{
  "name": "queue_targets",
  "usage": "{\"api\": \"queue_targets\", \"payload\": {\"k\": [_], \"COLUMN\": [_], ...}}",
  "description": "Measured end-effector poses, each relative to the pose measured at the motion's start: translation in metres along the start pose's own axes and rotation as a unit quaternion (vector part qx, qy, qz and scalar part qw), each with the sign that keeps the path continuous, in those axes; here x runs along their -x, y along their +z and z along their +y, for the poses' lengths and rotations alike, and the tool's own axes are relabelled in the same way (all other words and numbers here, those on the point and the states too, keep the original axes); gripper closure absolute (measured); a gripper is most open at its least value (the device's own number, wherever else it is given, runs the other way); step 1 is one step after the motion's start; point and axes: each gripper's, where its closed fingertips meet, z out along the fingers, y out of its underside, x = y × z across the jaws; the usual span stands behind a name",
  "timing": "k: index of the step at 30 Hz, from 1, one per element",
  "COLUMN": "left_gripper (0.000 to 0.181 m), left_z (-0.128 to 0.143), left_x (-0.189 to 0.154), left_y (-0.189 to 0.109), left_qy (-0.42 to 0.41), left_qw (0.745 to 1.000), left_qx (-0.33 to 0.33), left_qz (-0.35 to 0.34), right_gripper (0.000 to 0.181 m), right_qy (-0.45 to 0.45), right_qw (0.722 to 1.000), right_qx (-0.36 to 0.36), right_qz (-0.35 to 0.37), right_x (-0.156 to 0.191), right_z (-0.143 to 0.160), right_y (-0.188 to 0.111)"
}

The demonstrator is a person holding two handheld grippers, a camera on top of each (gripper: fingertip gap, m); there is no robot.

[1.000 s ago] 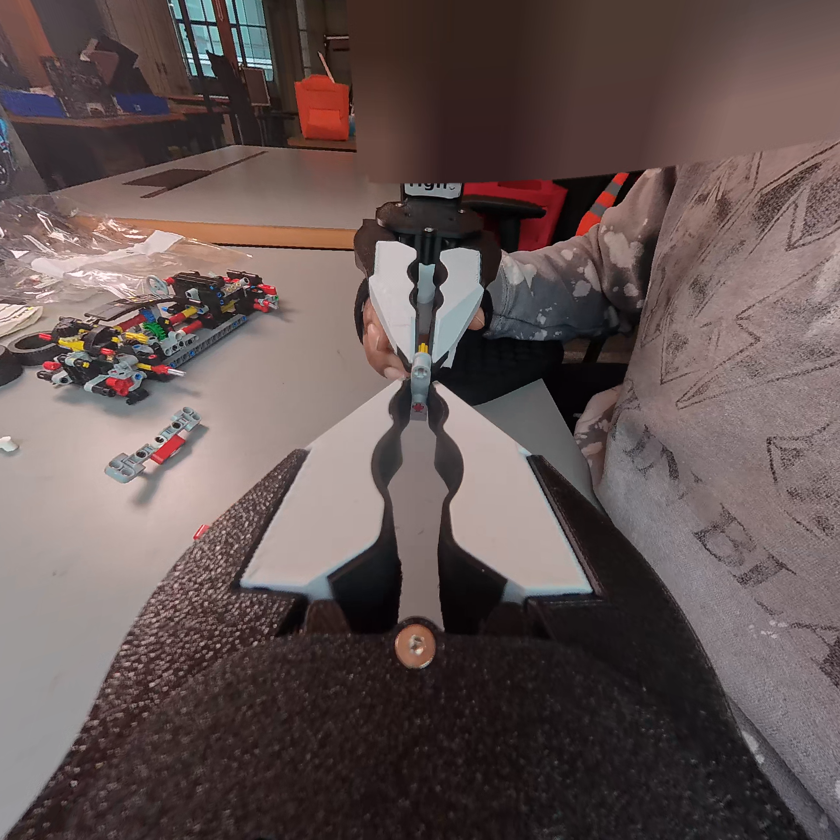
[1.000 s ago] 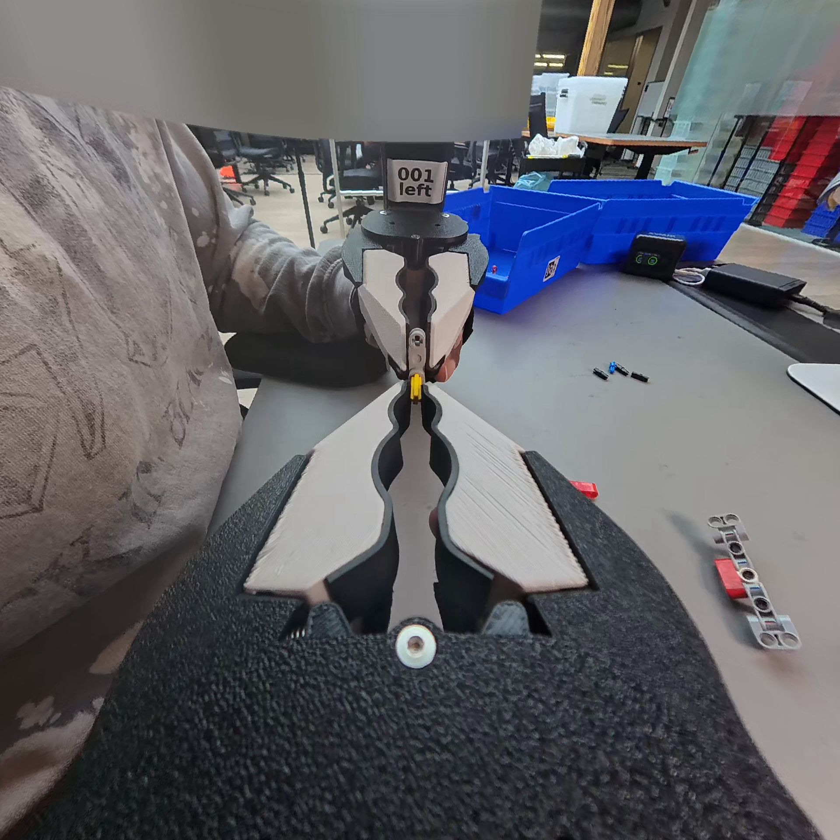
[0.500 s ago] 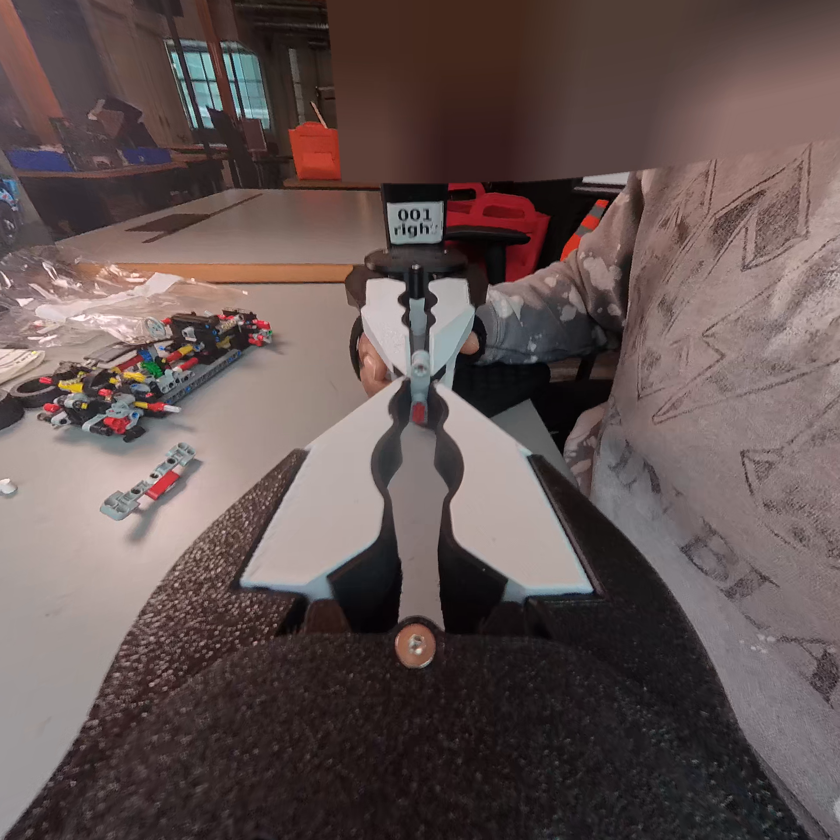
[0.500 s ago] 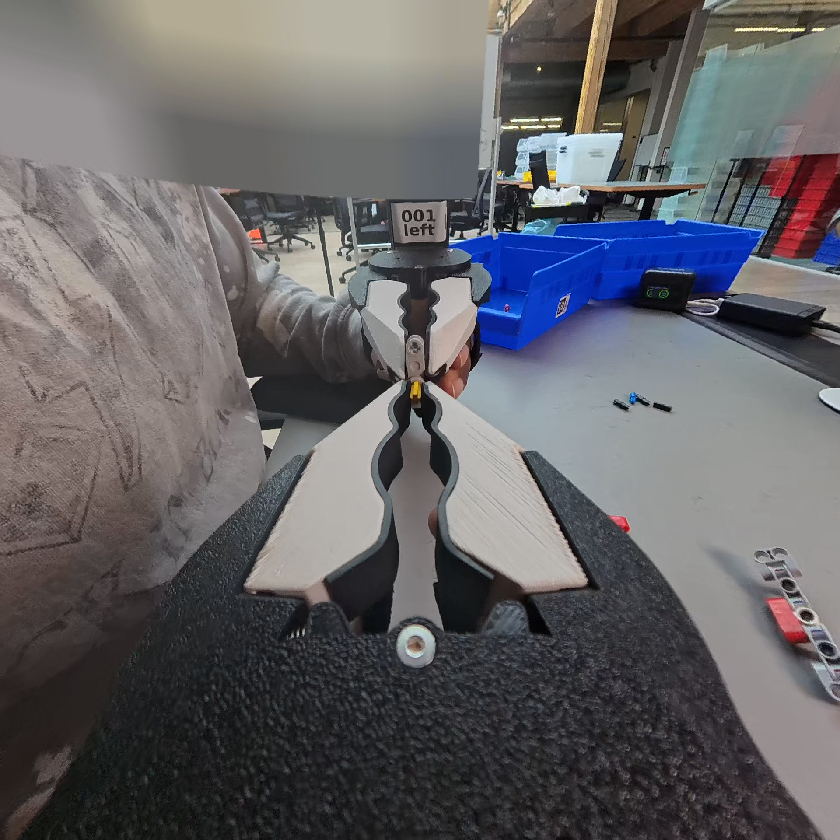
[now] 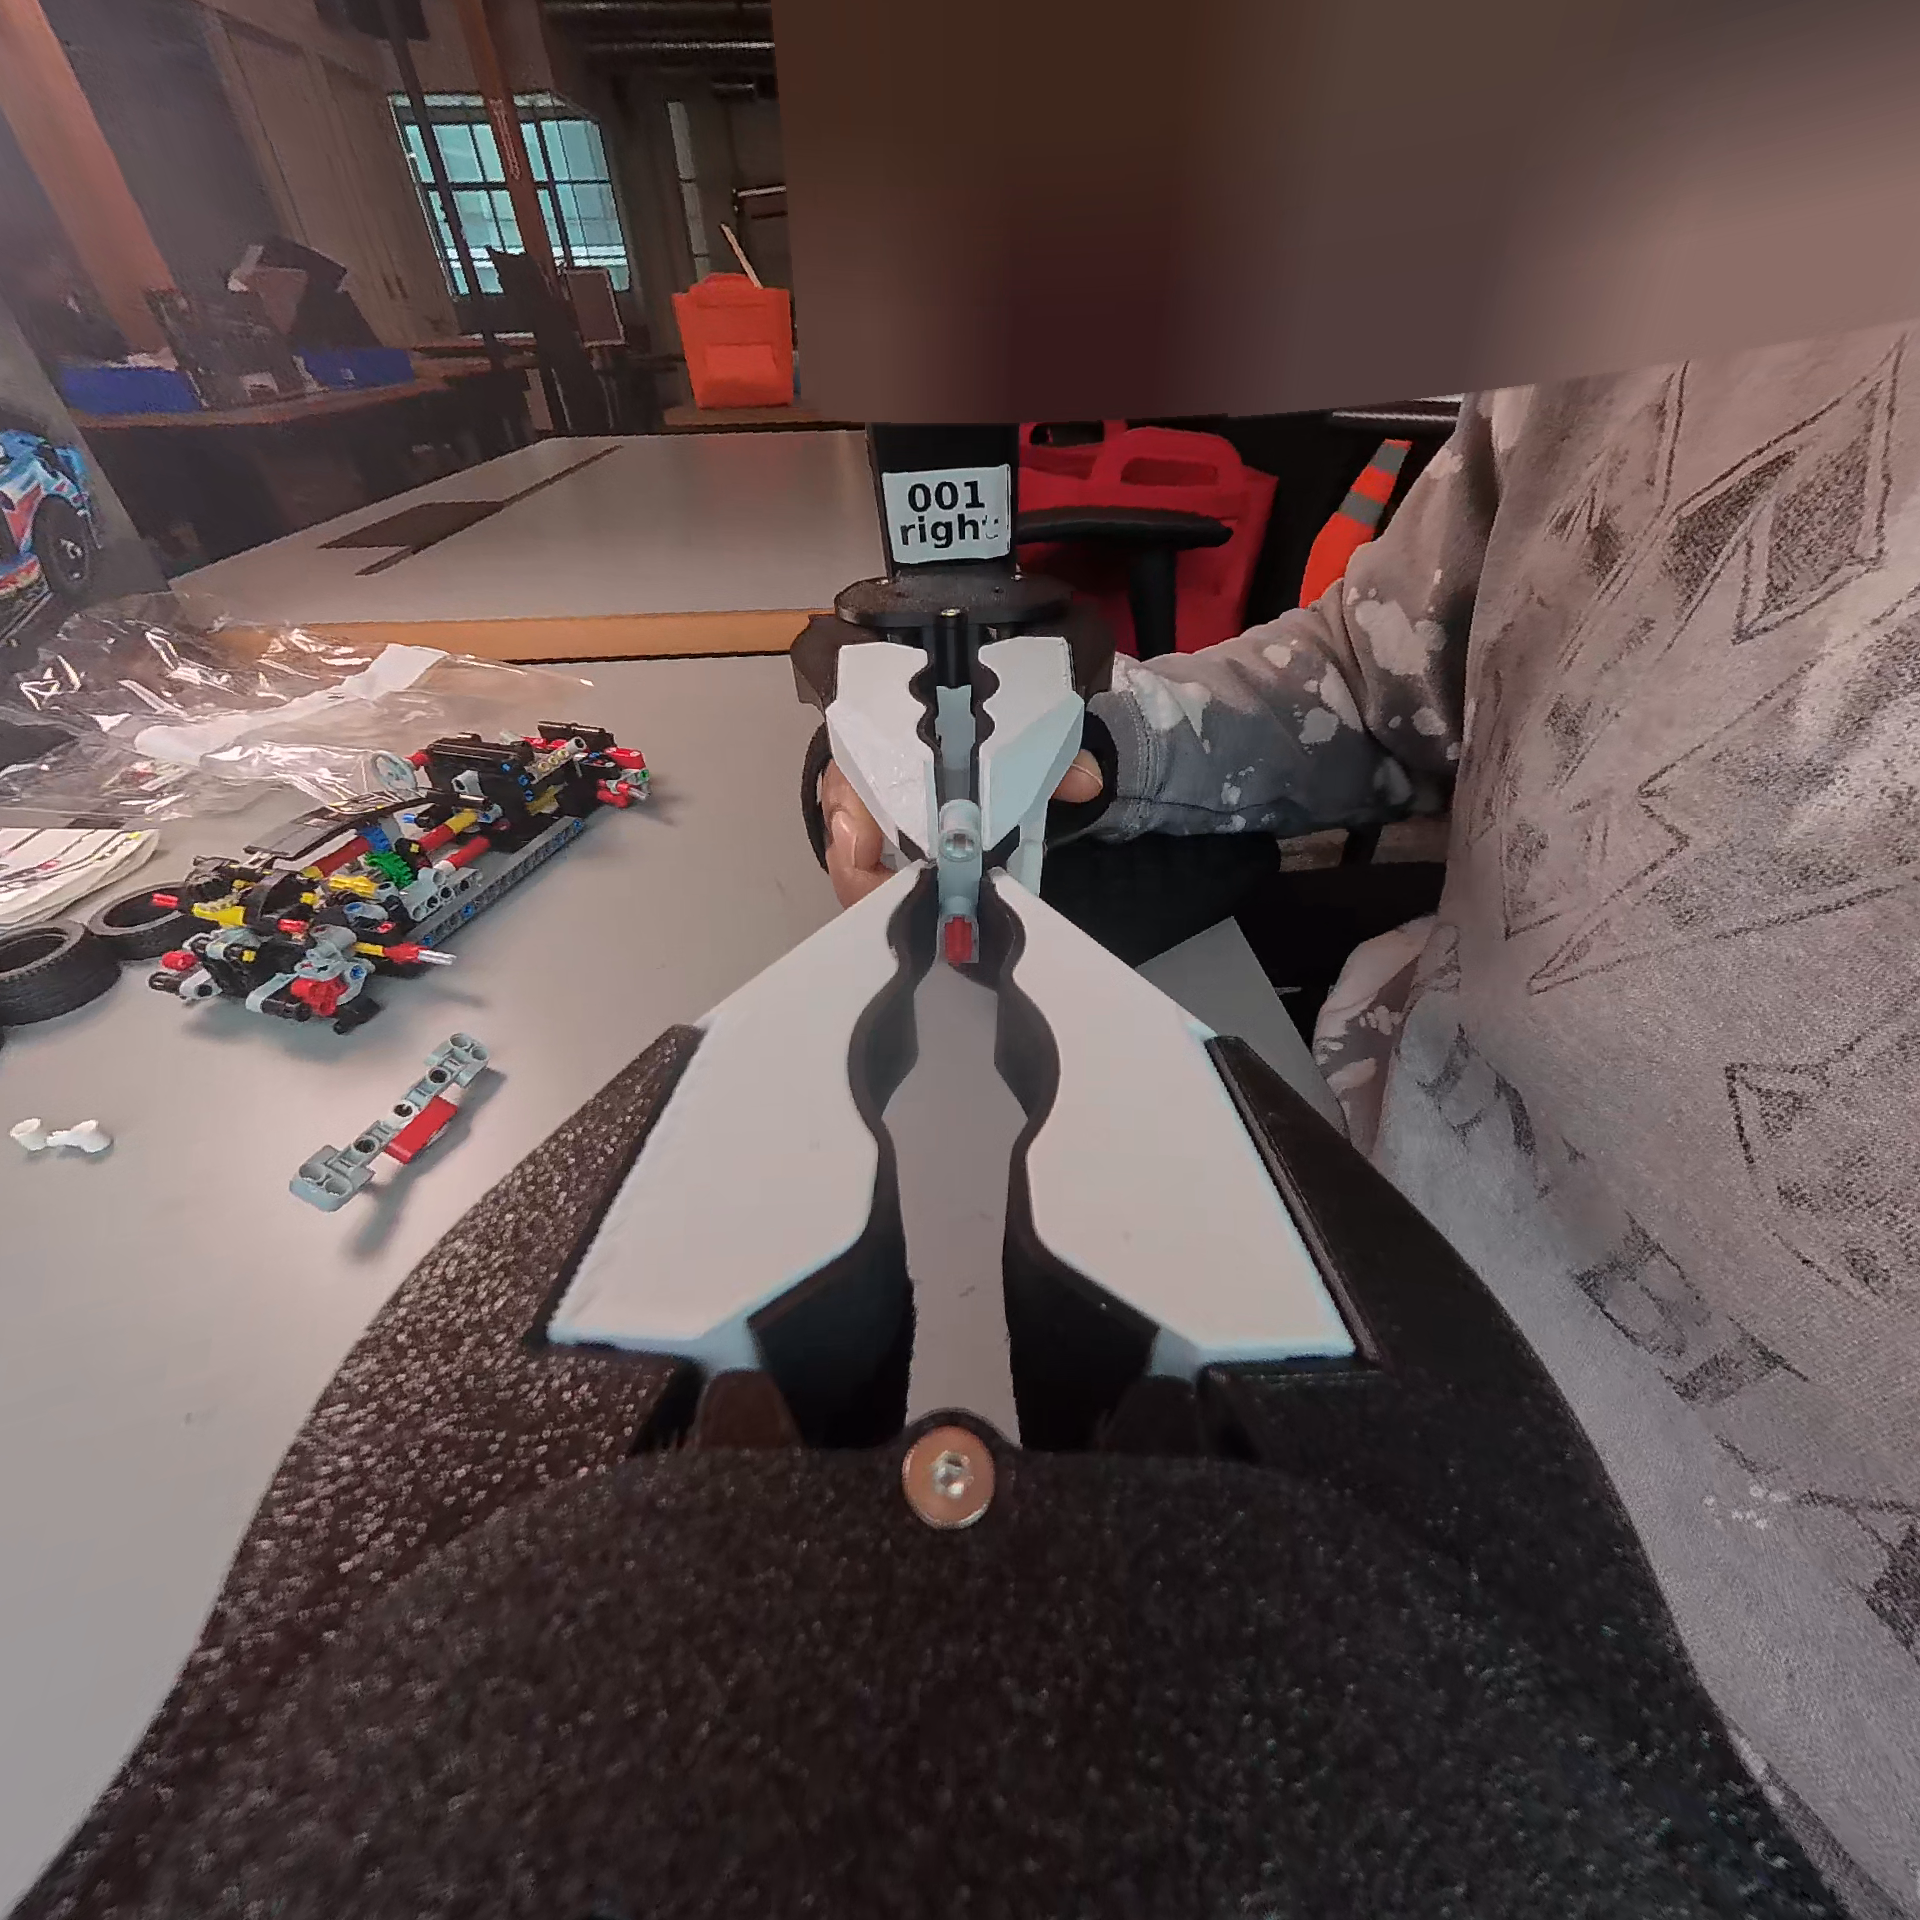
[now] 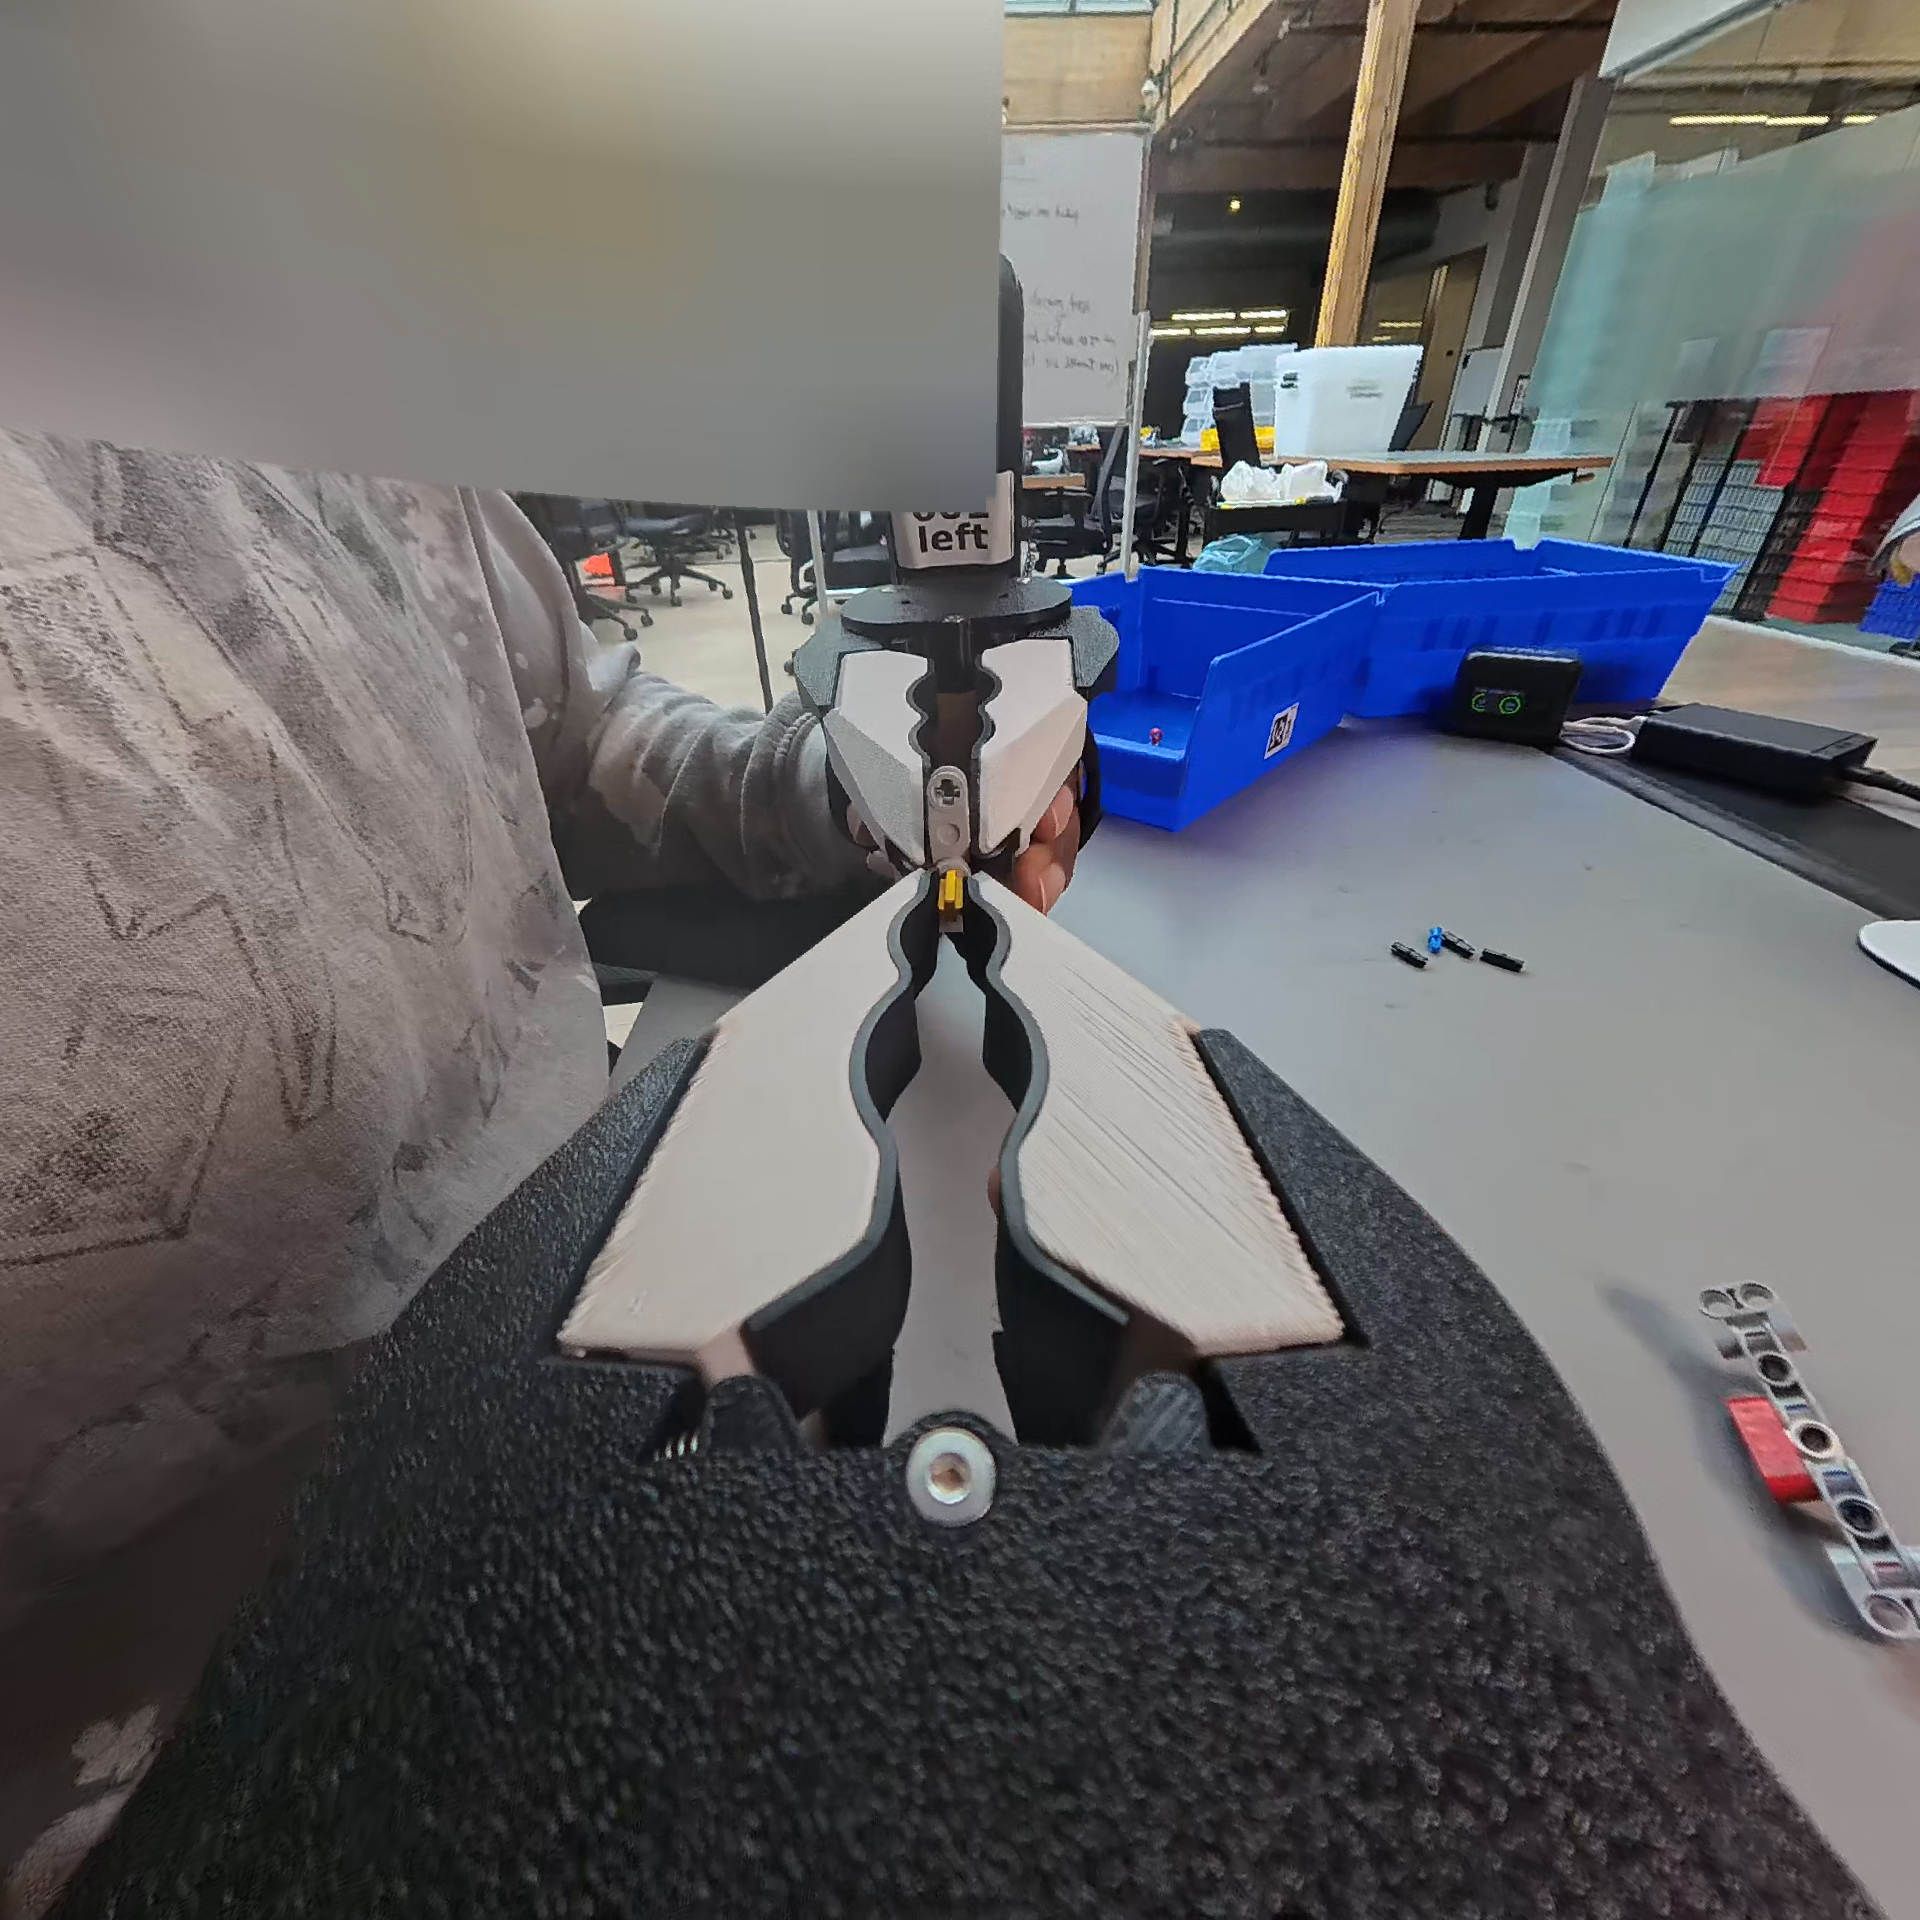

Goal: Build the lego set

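Note:
My left gripper (image 5: 956, 885) is shut on a small grey lego beam (image 5: 957, 844) with a red pin (image 5: 959, 937) behind its tips. My right gripper (image 6: 948, 883) is shut on a small yellow pin (image 6: 948, 896). The two grippers face each other tip to tip above the table's near edge, and the yellow pin meets the end of the grey beam (image 6: 948, 805). Whether the pin sits in the beam is hidden. The partly built lego car chassis (image 5: 416, 862) lies on the grey table (image 5: 208, 1351), left of the grippers.
A short grey beam with a red part (image 5: 400, 1122) lies loose on the table; it also shows in the right wrist view (image 6: 1813, 1455). Tyres (image 5: 52, 966) and plastic bags (image 5: 208, 686) lie far left. Blue bins (image 6: 1351, 665) and small black and blue pins (image 6: 1455, 945) are on the right. A person's torso is close. Only a small space, under 4 cm, lies between the two pairs of fingers.
Both grippers have lifted a little and stayed tip to tip. The table parts sit lower in both views. Both grips hold as before.

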Motion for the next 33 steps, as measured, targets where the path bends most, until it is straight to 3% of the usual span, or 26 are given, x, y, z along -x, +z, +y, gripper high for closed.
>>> {"api": "queue_targets", "payload": {"k": [4,7,12,16,18,21,26,30,33], "left_gripper": [0.176,0.176,0.175,0.175,0.175,0.175,0.175,0.175,0.175], "left_z": [0.007,0.005,0.038,0.051,0.054,0.054,0.055,0.039,0.024], "left_x": [0.003,0.024,0.032,0.037,0.038,0.039,0.051,0.048,0.038], "left_y": [-0.001,-0.027,-0.011,-0.007,-0.007,-0.008,-0.011,-0.01,-0.008], "left_qy": [0.013,0.015,0.043,0.059,0.058,0.044,0.003,-0.046,-0.061], "left_qw": [1.0,0.998,0.988,0.98,0.979,0.981,0.983,0.991,0.995], "left_qx": [0.023,0.024,0.116,0.153,0.156,0.149,0.131,0.075,0.035], "left_qz": [-0.01,-0.059,-0.088,-0.111,-0.116,-0.118,-0.131,-0.104,-0.07], "right_gripper": [0.18,0.18,0.18,0.179,0.179,0.176,0.142,0.151,0.157], "right_qy": [-0.02,-0.03,-0.065,-0.159,-0.18,-0.162,-0.113,-0.043,-0.026], "right_qw": [0.999,0.998,0.979,0.914,0.885,0.895,0.92,0.976,0.99], "right_qx": [0.03,0.025,0.171,0.356,0.414,0.404,0.36,0.198,0.139], "right_qz": [-0.006,0.048,0.086,0.115,0.112,0.1,0.105,0.076,0.03], "right_x": [-0.001,-0.024,-0.043,-0.075,-0.085,-0.081,-0.08,-0.059,-0.037], "right_z": [0.006,-0.002,0.052,0.108,0.131,0.129,0.115,0.054,0.034], "right_y": [-0.006,-0.038,-0.024,-0.026,-0.029,-0.024,-0.027,-0.011,0.008]}}
